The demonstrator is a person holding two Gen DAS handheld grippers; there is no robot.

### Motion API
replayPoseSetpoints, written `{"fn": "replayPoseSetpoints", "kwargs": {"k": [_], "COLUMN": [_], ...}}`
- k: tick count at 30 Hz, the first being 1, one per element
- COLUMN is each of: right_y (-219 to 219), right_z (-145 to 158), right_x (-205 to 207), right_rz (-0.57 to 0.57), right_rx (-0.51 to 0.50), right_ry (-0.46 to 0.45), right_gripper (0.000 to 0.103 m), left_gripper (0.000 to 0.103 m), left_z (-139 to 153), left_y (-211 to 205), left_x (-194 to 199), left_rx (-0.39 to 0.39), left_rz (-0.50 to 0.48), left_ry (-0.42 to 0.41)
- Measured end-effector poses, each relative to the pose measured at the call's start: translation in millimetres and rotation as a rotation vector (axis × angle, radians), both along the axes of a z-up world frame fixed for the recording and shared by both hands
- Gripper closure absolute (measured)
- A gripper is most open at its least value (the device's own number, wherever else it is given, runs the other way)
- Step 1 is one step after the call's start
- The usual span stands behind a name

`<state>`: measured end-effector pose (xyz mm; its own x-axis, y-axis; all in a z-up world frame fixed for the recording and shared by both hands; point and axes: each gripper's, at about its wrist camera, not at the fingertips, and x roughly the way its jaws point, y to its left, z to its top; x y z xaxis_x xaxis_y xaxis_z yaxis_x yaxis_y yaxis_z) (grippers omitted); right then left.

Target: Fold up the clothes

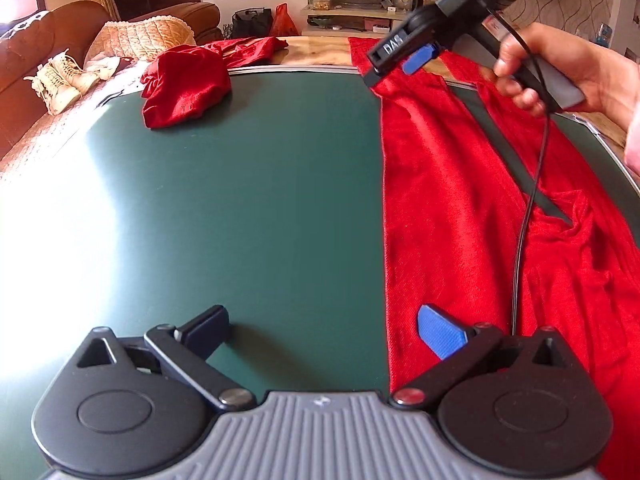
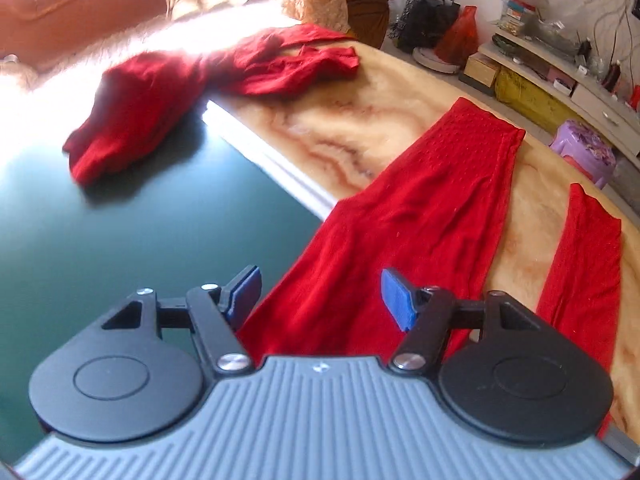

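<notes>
Red trousers [image 1: 460,184] lie spread flat on the right of the green table [image 1: 240,200], legs reaching onto the marble top [image 2: 360,128]. They also show in the right wrist view [image 2: 420,216]. My left gripper [image 1: 324,330] is open, low over the table, its right pad above the trousers' left edge. My right gripper [image 2: 320,300] is open and empty above the near leg; it also shows in the left wrist view [image 1: 394,64], held in a hand over the far end. A second red garment [image 1: 184,84] lies crumpled at the far left, also in the right wrist view [image 2: 168,92].
A brown sofa [image 1: 48,40] with a cushion and white shoes [image 1: 60,80] stands past the table's left side. Shelves [image 2: 560,68] and a purple stool [image 2: 584,152] stand at the far right. A black cable [image 1: 528,208] hangs across the trousers.
</notes>
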<state>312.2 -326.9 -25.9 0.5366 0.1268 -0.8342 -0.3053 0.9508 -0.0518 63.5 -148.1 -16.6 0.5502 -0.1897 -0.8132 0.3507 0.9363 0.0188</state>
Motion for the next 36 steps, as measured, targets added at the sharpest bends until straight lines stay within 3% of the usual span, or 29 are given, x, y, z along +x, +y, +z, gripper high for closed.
{"fn": "replayPoseSetpoints", "kwargs": {"k": [2,6,9,12,14,16,19,21,22,28,32,33,34,35,36], "right_y": [5.9,19.4,11.0,-46.9,-110.7,-180.8,-270.3,-295.3,-303.2,-295.9,-282.6,-279.8,-279.6,-280.3,-280.3], "right_z": [-6.1,-11.0,-3.1,22.7,33.4,27.5,5.0,-8.3,-13.3,-22.4,-22.4,-19.6,-18.1,-16.9,-16.0], "right_x": [-6.0,4.2,11.0,17.9,32.6,54.4,73.8,80.3,83.3,101.4,109.3,111.0,111.1,110.6,110.2], "right_rz": [0.009,-0.017,-0.031,-0.191,-0.390,-0.606,-0.849,-0.906,-0.921,-0.849,-0.793,-0.780,-0.771,-0.767,-0.759], "right_rx": [0.036,0.075,0.104,0.173,0.176,0.114,0.173,0.190,0.197,0.199,0.125,0.112,0.124,0.146,0.154], "right_ry": [0.000,-0.014,-0.022,-0.137,-0.201,-0.195,-0.128,-0.109,-0.107,-0.127,-0.130,-0.126,-0.120,-0.111,-0.105], "right_gripper": [0.028,0.016,0.017,0.017,0.017,0.017,0.027,0.029,0.035,0.039,0.058,0.067,0.090,0.098,0.098], "left_gripper": [0.000,0.000,0.000,0.000,0.000,0.000,0.000,0.000,0.000,0.000,0.000,0.000,0.000,0.000,0.000], "left_z": [-0.1,0.9,1.6,0.8,-0.1,-0.5,-1.0,-1.4,-1.4,-0.8,-0.6,-0.6,-0.5,-0.4,-0.2], "left_y": [1.6,4.3,5.3,6.8,7.2,6.6,6.6,6.6,6.5,5.7,4.9,4.9,5.0,4.9,4.8], "left_x": [-1.6,-2.3,-3.0,-4.3,-4.1,-2.8,-2.4,-2.4,-2.6,-1.9,-2.0,-2.3,-2.6,-2.3,-1.7], "left_rx": [0.000,0.004,0.002,-0.007,-0.010,-0.011,-0.013,-0.014,-0.014,-0.011,-0.010,-0.010,-0.010,-0.009,-0.008], "left_rz": [0.007,0.020,0.024,0.019,0.014,0.011,0.011,0.011,0.011,0.015,0.022,0.022,0.021,0.021,0.022], "left_ry": [-0.002,0.008,0.013,0.001,-0.007,-0.007,-0.010,-0.012,-0.013,-0.008,-0.006,-0.007,-0.007,-0.006,-0.003]}}
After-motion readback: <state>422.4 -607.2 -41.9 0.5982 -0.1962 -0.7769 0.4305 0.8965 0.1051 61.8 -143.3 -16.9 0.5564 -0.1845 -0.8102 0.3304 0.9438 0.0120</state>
